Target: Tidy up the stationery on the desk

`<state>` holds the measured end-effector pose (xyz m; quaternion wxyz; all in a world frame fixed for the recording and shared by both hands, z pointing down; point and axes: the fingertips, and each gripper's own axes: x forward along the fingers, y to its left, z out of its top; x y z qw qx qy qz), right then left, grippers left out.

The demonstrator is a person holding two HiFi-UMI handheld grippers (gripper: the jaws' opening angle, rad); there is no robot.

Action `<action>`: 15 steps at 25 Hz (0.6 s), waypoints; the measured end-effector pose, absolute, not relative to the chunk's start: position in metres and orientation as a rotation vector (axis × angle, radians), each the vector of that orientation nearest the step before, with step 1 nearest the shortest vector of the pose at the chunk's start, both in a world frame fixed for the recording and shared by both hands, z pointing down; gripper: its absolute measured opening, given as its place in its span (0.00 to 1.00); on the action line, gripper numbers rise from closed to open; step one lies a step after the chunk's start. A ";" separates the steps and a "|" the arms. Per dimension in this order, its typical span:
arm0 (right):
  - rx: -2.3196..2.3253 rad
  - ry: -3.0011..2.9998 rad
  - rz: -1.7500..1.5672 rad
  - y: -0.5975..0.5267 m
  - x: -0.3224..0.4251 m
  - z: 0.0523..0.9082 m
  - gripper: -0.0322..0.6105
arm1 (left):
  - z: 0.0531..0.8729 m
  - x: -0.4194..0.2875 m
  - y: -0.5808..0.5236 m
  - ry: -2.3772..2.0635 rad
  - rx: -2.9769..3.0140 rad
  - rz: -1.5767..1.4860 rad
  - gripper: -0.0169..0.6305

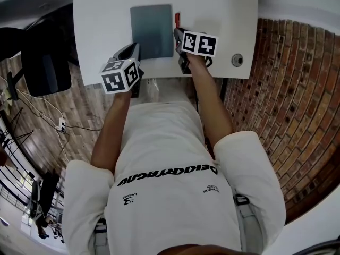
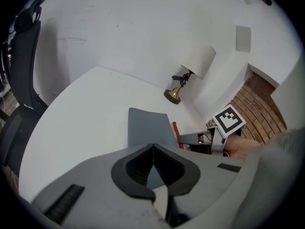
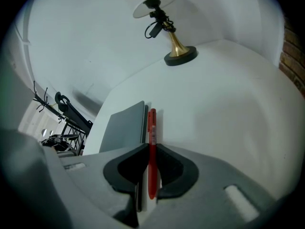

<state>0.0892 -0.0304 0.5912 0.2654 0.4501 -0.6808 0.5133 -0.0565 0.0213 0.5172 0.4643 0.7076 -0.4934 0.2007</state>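
Note:
A grey notebook (image 1: 151, 30) lies flat on the white desk (image 1: 103, 15). A red pen (image 3: 152, 128) runs along the notebook's right edge. My right gripper (image 3: 151, 149) is shut on the pen's near end, and in the head view this gripper (image 1: 178, 37) sits at the notebook's lower right corner. My left gripper (image 2: 153, 149) is shut with nothing between its jaws. It hangs over the notebook's (image 2: 147, 127) near edge; in the head view it (image 1: 134, 51) is at the lower left corner. Whether the pen (image 1: 177, 19) rests on the desk I cannot tell.
A brass-footed lamp (image 3: 180, 55) with a white shade stands at the desk's far side. A black office chair (image 1: 42, 62) stands left of the desk. A round cable hole (image 1: 237, 60) is near the desk's front right corner. Brick-patterned floor surrounds the desk.

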 end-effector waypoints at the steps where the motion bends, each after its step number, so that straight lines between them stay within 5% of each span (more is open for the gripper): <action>1: 1.216 -1.832 1.384 -0.030 0.088 0.592 0.13 | 0.517 -0.058 0.022 -1.215 1.736 0.487 0.03; 15: 1.253 -1.754 1.268 -0.030 0.083 0.593 0.13 | 0.514 -0.063 0.036 -1.221 1.720 0.441 0.03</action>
